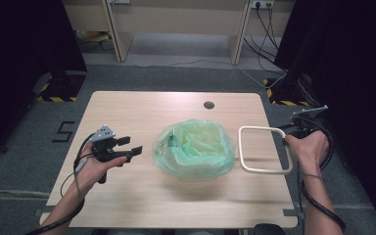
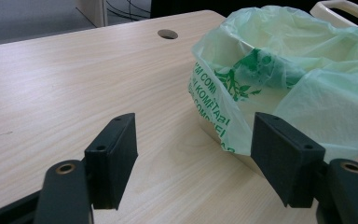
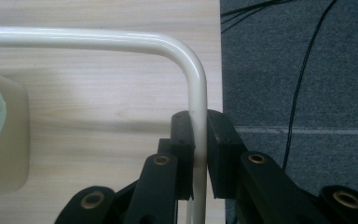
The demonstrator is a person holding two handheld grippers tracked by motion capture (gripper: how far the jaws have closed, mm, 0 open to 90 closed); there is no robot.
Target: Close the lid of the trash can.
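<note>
Table [image 1: 127,205] of pale wood on grey carpet, dark curtains at both sides: left gripper [image 1: 129,147] wide open, empty, beside green-bagged bin [image 1: 196,149]; right gripper [image 3: 199,140] clamped on cream wire frame [image 1: 264,150], its long side running away along the table's right edge.

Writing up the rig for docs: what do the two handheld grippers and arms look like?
Both are black. The left gripper has two blocky flat pads, brass-coloured pivot rings and a grey three-cornered plate on top. The right gripper matches. Black cables trail along both bare forearms; no sleeves.
</note>
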